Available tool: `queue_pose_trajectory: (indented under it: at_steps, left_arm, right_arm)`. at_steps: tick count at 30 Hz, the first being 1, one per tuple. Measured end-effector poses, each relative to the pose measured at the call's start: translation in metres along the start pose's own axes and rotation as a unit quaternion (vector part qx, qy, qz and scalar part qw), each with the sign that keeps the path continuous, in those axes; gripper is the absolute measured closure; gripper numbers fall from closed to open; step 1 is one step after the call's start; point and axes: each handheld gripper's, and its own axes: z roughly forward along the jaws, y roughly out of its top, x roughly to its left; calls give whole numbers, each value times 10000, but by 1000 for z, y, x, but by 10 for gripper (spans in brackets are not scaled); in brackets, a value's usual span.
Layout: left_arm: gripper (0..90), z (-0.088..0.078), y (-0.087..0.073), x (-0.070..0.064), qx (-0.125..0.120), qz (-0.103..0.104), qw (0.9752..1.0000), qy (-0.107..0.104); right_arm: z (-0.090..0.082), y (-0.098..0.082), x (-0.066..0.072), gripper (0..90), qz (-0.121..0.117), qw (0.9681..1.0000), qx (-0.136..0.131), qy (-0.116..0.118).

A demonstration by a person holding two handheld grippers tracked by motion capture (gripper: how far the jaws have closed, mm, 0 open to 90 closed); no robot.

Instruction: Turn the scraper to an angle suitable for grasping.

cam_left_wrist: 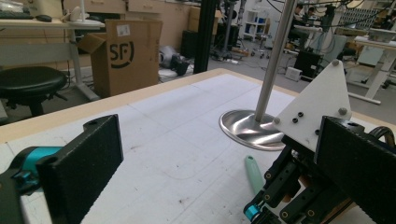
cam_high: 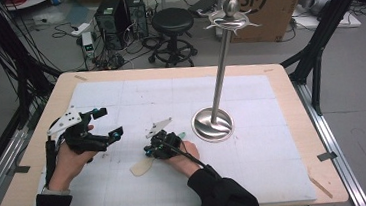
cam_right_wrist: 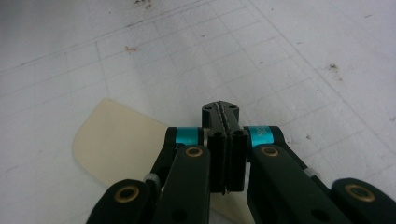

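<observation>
Near-centre on the white gridded mat [cam_high: 257,167] of the pale wooden table [cam_high: 289,81]: right hand-held gripper [cam_high: 151,151], black with teal joints, tilted low over the mat, jaws pressed together, apparently pinching the thin edge of a cream, flat, rounded plastic spatula blade [cam_high: 140,167]. Hard to be sure of the pinch from above; closer in, from the right gripper view, right hand-held gripper [cam_right_wrist: 225,116] with pads flat against each other and the cream blade [cam_right_wrist: 116,140] lying on the mat under and to the left of the linkage. Mint-green handle [cam_left_wrist: 253,172] poking out beside the right hand-held gripper in the left gripper view, resting on the mat just near of the stand's base.

Over at the left: left hand-held gripper [cam_high: 107,123], lifted clear of the mat, jaws spread wide, nothing between them. Same story in the left gripper view, left hand-held gripper [cam_left_wrist: 219,154] with both black pads far apart and bare mat in the gap.

Right of centre: tall polished steel stand [cam_high: 218,75] with a round dished base, upright, ball top, just right of the right hand. Beyond the far edge: black round stool [cam_high: 172,21] and brown cardboard box [cam_high: 267,0] on the floor.
</observation>
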Motion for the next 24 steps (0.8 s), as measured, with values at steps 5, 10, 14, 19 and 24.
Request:
queue_pose_trajectory:
  at_steps: [5, 10, 14, 19, 24]
  left_arm:
    - [17, 0, 0, -1, 15, 3, 10000, 2]
    - [17, 0, 0, -1, 30, 17, 10000, 11]
    - [17, -1, 0, -1, 24, 11, 10000, 10]
    - [17, 1, -1, -2, 82, 33, 10000, 3]
    - [17, 1, -1, -2, 64, 32, 10000, 19]
  right_arm:
    - [-6, -4, 6, 900, -250, 9996, 121, 27]
    - [-16, -16, 10, 900, -359, 9993, 72, 72]
    - [-28, -27, 12, 900, -371, 9992, 73, 106]
    - [-46, -45, 12, 900, -449, 9988, 84, 152]
    - [-65, -63, 14, 900, -427, 9989, 58, 194]
